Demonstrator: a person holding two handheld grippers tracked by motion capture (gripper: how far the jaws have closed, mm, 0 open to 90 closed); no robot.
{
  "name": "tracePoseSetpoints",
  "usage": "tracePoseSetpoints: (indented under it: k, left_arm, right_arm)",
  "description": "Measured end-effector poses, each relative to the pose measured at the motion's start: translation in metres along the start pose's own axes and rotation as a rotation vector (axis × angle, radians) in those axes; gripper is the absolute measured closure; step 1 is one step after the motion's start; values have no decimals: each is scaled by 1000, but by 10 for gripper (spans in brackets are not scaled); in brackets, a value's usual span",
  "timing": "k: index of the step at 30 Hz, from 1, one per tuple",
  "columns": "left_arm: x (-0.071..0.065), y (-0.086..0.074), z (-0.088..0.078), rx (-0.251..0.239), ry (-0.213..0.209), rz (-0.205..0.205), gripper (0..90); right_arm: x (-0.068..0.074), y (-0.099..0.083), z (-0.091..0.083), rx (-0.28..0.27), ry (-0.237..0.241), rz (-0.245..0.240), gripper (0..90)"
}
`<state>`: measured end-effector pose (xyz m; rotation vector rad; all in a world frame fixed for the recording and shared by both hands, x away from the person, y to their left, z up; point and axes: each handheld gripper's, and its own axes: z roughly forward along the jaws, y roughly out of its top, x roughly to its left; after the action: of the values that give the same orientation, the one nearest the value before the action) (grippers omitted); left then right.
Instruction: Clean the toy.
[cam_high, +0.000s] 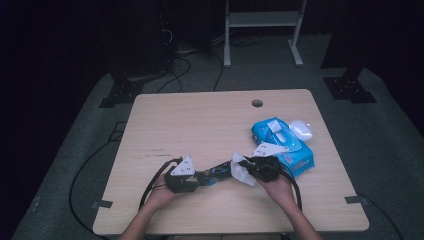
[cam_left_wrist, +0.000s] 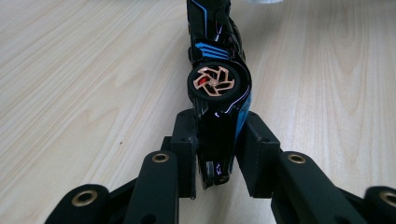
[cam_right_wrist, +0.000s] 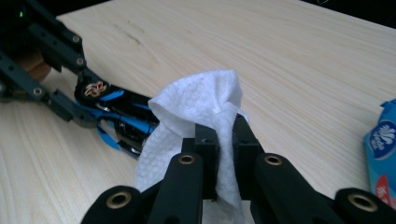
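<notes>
Clamped in the left gripper (cam_left_wrist: 212, 154) is one end of a black-and-blue toy car (cam_left_wrist: 217, 88), held on its side just above the table (cam_high: 200, 120), so a copper-spoked wheel (cam_left_wrist: 214, 81) faces up and the body reaches out toward the other hand. That steadies the car for cleaning, I'd say. Over on the right, the right gripper (cam_right_wrist: 225, 140) has its jaws pinched together on a bunched white wipe (cam_right_wrist: 201, 102), and the wipe's loose fold hangs against the car's far end, seemingly ready to rub it. Just beyond the right hand lies a blue wipes pack (cam_high: 285, 145), near enough to pull another sheet, with a small white case (cam_high: 301, 130) touching its far corner.
</notes>
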<state>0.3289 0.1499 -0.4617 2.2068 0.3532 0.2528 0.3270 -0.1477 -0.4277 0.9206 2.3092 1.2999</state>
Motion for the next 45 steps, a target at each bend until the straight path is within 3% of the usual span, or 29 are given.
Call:
tracePoseSetpoints:
  k: [2, 4, 6, 10, 11, 13, 15, 17, 18, 19, 20, 24, 27, 31, 34, 38, 45]
  left_arm:
    - [0, 0, -1, 5, 2, 4, 697]
    - [0, 0, -1, 5, 2, 7, 697]
    - [0, 0, 0, -2, -2, 4, 697]
    - [1, 1, 1, -2, -3, 2, 698]
    - [1, 0, 1, -5, -4, 0, 697]
    - [2, -1, 1, -8, -4, -9, 697]
    - [2, -1, 1, -10, -4, -6, 698]
    - [2, -1, 0, -5, -5, -1, 697]
    - [2, -1, 0, -7, -5, -3, 698]
    - [2, -1, 0, -8, -6, -5, 698]
    - [3, -1, 0, -9, -7, -5, 697]
    - [3, -1, 0, -11, -4, -9, 696]
    - [5, -1, -1, -5, 17, -15, 690]
    - [11, -3, -8, -46, 39, -74, 659]
    - [14, -3, -12, -77, 6, -132, 595]
    - [16, 0, -16, -123, -15, -169, 546]
    - [25, -1, -18, -184, -45, -257, 526]
  right_arm:
    - [-4, -3, 0, -2, -3, 16, 841]
    - [-10, -5, -1, 23, -42, 18, 841]
    - [-13, -5, -2, -3, -16, 78, 841]
    - [0, 9, 4, -42, 37, 27, 836]
    - [5, 10, 8, -39, 58, 3, 834]
    - [5, 8, 11, -15, 51, -15, 835]
    - [-2, 2, 9, -16, 49, 18, 836]
    - [-10, 0, 3, 2, -12, 16, 836]
    - [-13, -1, 1, 7, -18, 22, 836]
    - [-16, -3, -2, -9, -2, 60, 836]
    - [-17, -3, -3, -16, -2, 68, 836]
    - [-11, 4, 2, -34, 44, 55, 836]
    - [-4, 3, 11, -7, 79, 19, 833]
    - [-5, 1, 10, -11, 99, 31, 834]
    - [-4, 0, 9, -13, 95, 29, 834]
    - [-2, -1, 8, -12, 96, 12, 835]
    - [0, -2, 6, -8, 96, -13, 835]
